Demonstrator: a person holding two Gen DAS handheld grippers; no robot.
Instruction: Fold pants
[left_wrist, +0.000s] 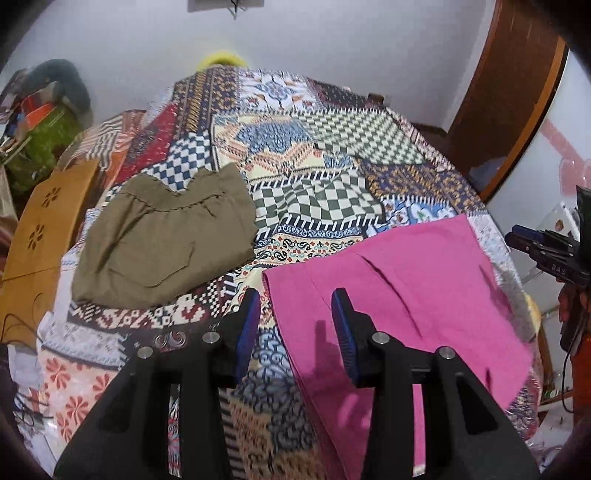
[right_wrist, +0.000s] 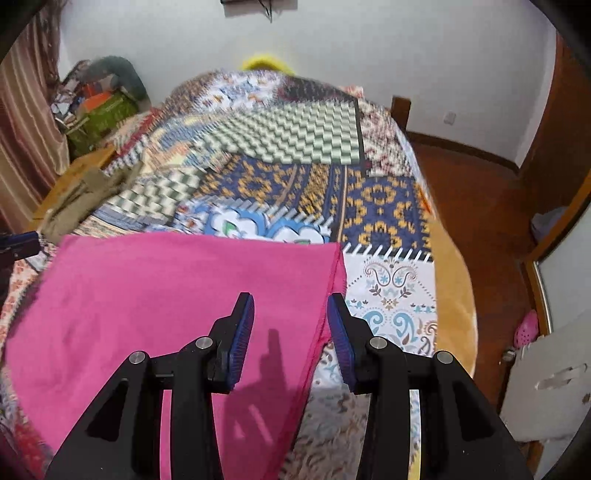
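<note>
The pink pants (left_wrist: 399, 295) lie flat and smooth on the bed (left_wrist: 295, 147) with its patchwork cover, near crumpled olive pants (left_wrist: 162, 236). The left hand-held gripper (left_wrist: 291, 314) and the right hand-held gripper (right_wrist: 290, 317) hang above the pink cloth, jaws apart, holding nothing.

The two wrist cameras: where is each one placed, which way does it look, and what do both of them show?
Left wrist: on the left gripper, angled down over the pink pants' left edge; olive garment further left; the right gripper shows at the frame's right.
Right wrist: on the right gripper, angled down over the pants' right edge.
Shared: pink pants, patchwork bedspread, white wall. Both grippers open, empty.
</note>
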